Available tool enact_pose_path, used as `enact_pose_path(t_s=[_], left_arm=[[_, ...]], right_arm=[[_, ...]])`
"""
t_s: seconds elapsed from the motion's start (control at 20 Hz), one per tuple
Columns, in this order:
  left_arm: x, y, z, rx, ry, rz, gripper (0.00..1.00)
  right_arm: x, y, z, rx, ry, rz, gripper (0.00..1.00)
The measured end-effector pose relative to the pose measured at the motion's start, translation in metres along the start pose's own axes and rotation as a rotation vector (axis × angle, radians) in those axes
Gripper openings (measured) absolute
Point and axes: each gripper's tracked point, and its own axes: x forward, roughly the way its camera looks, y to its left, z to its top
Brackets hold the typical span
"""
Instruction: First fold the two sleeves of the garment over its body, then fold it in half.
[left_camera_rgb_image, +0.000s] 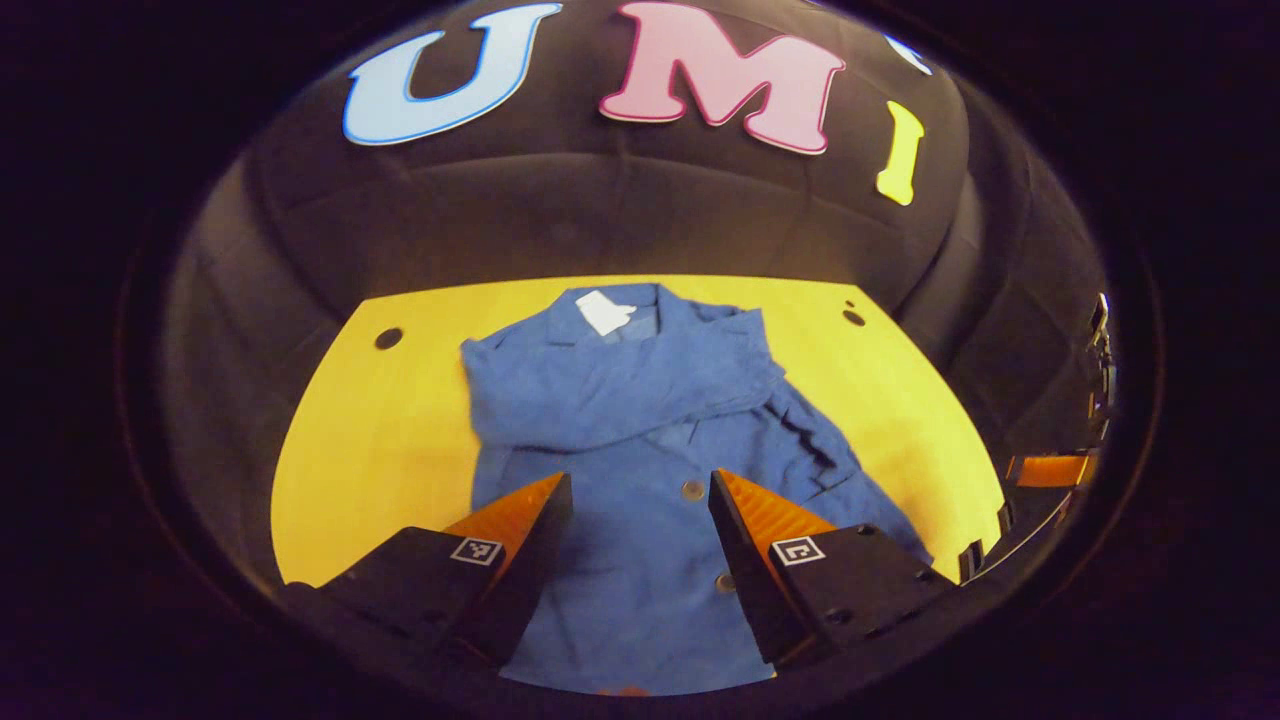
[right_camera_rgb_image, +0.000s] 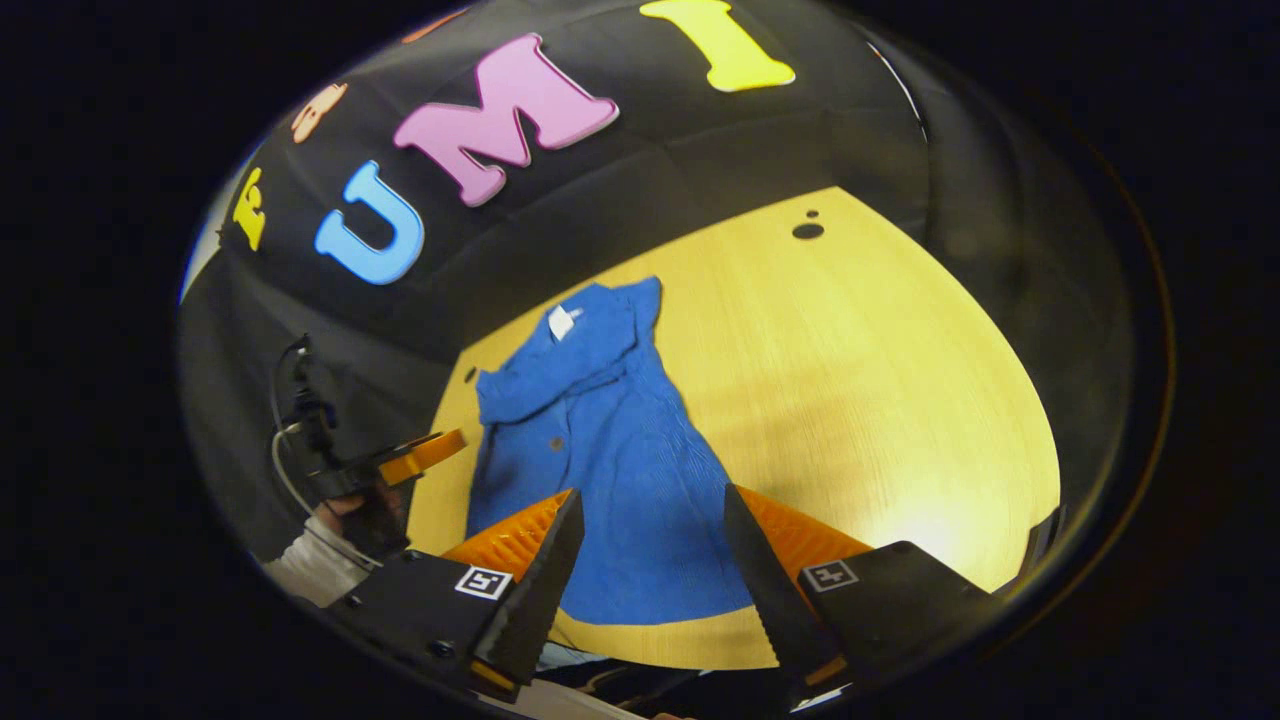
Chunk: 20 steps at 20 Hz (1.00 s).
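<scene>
The blue garment (left_camera_rgb_image: 640, 450) is lying on the yellow table (left_camera_rgb_image: 380, 440), collar and white label (left_camera_rgb_image: 605, 312) at the far edge, hem toward the camera. Both sleeves are sitting folded across the chest, one bunched in a thick roll, the other trailing diagonally down the side. The half fold is looking like the step still to come.

The left gripper (left_camera_rgb_image: 640, 520) is hovering over the button placket, jaws spread wide and holding nothing. The right gripper (right_camera_rgb_image: 650, 540) is hanging above the hem, likewise parted and empty.

The risk is lying in those loose sleeves: if the hem is being lifted from one layer only, or unevenly between the two hands, the bunched sleeve is likely sliding out and the fold is coming up crooked. The soft cloth is also liable to slip from a shallow pinch
</scene>
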Motion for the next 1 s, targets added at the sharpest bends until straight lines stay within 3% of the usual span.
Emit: enact_pose_path(t_s=[0.2,0.25,0.3,0.35,0.4,0.65,1.0], left_arm=[[-0.031,0.041,-0.104,-0.11,0.194,0.089,0.81],[-0.032,0.046,-0.123,-0.144,0.247,0.095,0.81],[-0.033,0.049,-0.14,-0.179,0.298,0.106,0.81],[-0.035,0.056,-0.153,-0.21,0.319,0.124,0.82],[-0.035,0.062,-0.163,-0.229,0.334,0.136,0.82],[-0.027,0.077,-0.198,-0.216,0.449,0.203,0.81],[-0.019,0.075,-0.209,-0.186,0.503,0.21,0.83]], right_arm=[[0.022,-0.022,-0.04,-0.087,0.148,-0.108,0.9],[0.026,-0.032,-0.054,-0.113,0.201,-0.144,0.78],[0.028,-0.035,-0.068,-0.133,0.26,-0.164,0.9],[0.031,-0.037,-0.078,-0.145,0.289,-0.178,0.84],[0.035,-0.039,-0.083,-0.156,0.306,-0.185,0.99],[0.044,-0.052,-0.097,-0.206,0.359,-0.242,0.99],[0.049,-0.069,-0.111,-0.251,0.4,-0.307,0.99]])
